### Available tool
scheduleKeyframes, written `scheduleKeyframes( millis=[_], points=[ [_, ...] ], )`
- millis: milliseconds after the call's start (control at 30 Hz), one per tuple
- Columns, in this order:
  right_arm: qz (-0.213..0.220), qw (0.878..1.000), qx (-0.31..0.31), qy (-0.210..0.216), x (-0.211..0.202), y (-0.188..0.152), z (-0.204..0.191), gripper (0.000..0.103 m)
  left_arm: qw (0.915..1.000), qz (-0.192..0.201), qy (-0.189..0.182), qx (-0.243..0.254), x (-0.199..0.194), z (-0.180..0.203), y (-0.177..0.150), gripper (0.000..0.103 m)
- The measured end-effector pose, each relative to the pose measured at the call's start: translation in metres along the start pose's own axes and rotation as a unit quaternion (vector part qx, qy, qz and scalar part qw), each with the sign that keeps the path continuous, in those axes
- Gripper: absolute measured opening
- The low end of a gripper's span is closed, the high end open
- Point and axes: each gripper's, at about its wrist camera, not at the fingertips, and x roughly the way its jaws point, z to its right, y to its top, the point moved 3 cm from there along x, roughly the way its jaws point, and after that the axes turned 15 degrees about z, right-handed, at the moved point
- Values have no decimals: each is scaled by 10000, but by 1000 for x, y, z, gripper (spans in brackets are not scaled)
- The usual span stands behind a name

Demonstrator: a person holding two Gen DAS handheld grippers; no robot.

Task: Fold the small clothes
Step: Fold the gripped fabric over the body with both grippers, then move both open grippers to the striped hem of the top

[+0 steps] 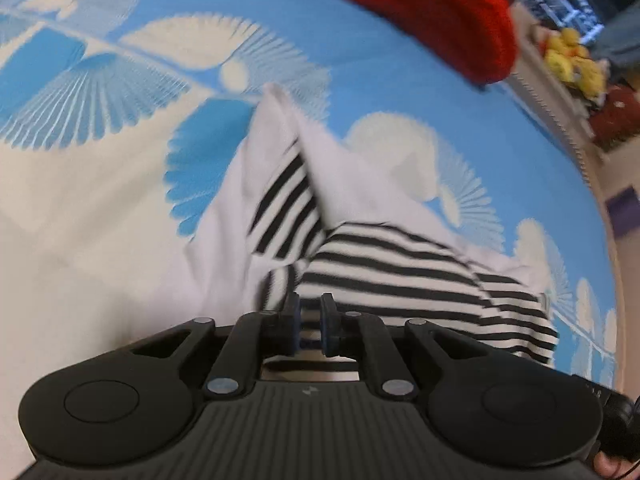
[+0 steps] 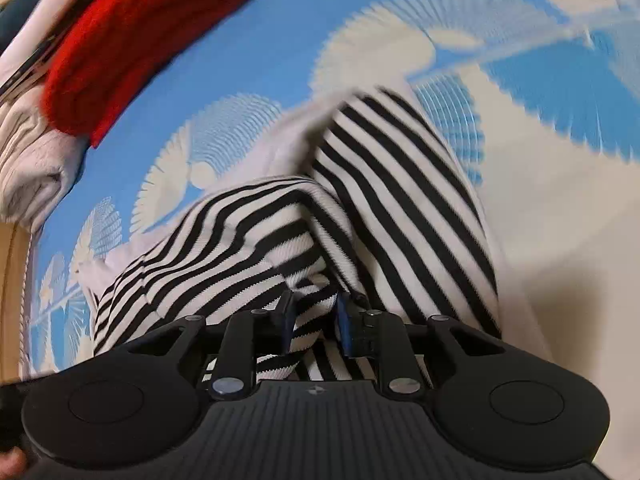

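The left gripper [image 1: 310, 326] has a matte black body ribbed with fine lengthwise grooves, a small pale logo stamped at its centre. Smooth round domes bulge at 8 and 4 o'clock, each ringed by a shallow circular recess. Black linkage arms fan forward, pinned with silver rivets, to two short fingers faced with dark blue pads [image 1: 295, 334]. A black cable trails at 4 o'clock beside a sliver of skin. The right gripper [image 2: 316, 322] is built alike: ribbed black shell, twin domes, silver pivots, a round emblem, brighter blue pads [image 2: 345, 326], skin at 8 o'clock.
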Motion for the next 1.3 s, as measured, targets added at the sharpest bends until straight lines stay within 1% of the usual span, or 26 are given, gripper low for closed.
scheduleKeyframes(
  millis=[67, 100, 133, 200, 233, 267, 300, 333, 367, 400, 433, 500, 567, 600, 667, 733, 767, 833, 900, 933, 1000, 1100, 1167, 1233, 1267, 1300],
  points=[
    [197, 9997, 122, 74, -11, 3, 1, 28, 9997, -112, -202, 26, -6, 7, -1, 14],
    [293, 9991, 200, 218, -18, 3, -1, 28, 9995, -195, -234, 57, -6, 8, -4, 19],
    [381, 9985, 211, 337, -25, 3, -2, 28, 9993, -296, -202, 120, -3, 9, -6, 26],
    [522, 9972, 100, 524, -29, -2, -15, 33, 9982, -513, 35, 314, -2, 4, -10, 29],
    [457, 9970, -4, 631, -29, -7, -23, 35, 9973, -588, 206, 396, -2, 1, -13, 29],
    [256, 9970, -83, 719, -25, -14, -27, 40, 9969, -585, 334, 408, -4, -4, -15, 29],
    [-106, 9969, -156, 765, -16, -25, -29, 43, 9970, -524, 408, 389, -7, -8, -14, 28],
    [-630, 9953, -254, 685, -6, -39, -29, 43, 9976, -407, 403, 388, -16, -8, -10, 28],
    [-988, 9936, -313, 452, -1, -51, -25, 43, 9983, -258, 320, 415, -27, -8, -6, 28],
    [-1012, 9941, -282, 263, -3, -56, -21, 43, 9987, -47, 183, 474, -42, -5, 0, 28],
    [-862, 9958, -248, 166, -11, -54, -19, 43, 9983, 152, 77, 552, -53, -3, 4, 28],
    [-475, 9982, -306, 206, -34, -44, -22, 43, 9947, 631, -108, 809, -81, 2, 11, 29],
    [177, 9987, -311, 358, -65, -25, -26, 43, 9899, 931, -191, 1052, -99, 9, 14, 29],
    [475, 9973, -363, 427, -84, -17, -28, 43, 9886, 989, -239, 1107, -110, 9, 13, 29],
    [980, 9929, -366, 570, -126, -2, -25, 43, 9865, 1115, -496, 1090, -144, 5, 9, 29],
    [1415, 9869, -99, 770, -172, 6, -15, 44, 9837, 1236, -707, 1101, -176, 0, 2, 31],
    [1544, 9848, 29, 800, -189, 12, -6, 44, 9828, 1266, -719, 1141, -190, -1, -2, 31],
    [1834, 9793, 146, 842, -228, 11, 7, 45, 9798, 1355, -688, 1298, -219, -4, -11, 31],
    [1960, 9766, -37, 885, -260, 2, 17, 48, 9766, 1390, -738, 1464, -247, -8, -27, 31],
    [1983, 9759, -186, 893, -274, -6, 23, 48, 9756, 1402, -776, 1500, -258, -11, -37, 34],
    [1951, 9768, -393, 792, -292, -25, 41, 49, 9745, 1394, -822, 1557, -278, -21, -62, 37],
    [1787, 9816, -388, 555, -303, -59, 75, 49, 9746, 1313, -817, 1620, -282, -35, -98, 44],
    [1677, 9843, -375, 397, -304, -81, 95, 49, 9786, 1195, -760, 1491, -272, -52, -122, 46],
    [1521, 9873, -358, 295, -292, -102, 109, 49, 9859, 962, -657, 1198, -255, -73, -145, 47],
    [1446, 9884, -400, 218, -286, -111, 114, 49, 9910, 654, -472, 1066, -242, -85, -154, 47],
    [1400, 9889, -479, 114, -281, -120, 117, 49, 9956, 232, -144, 896, -231, -95, -161, 47]
  ],
)
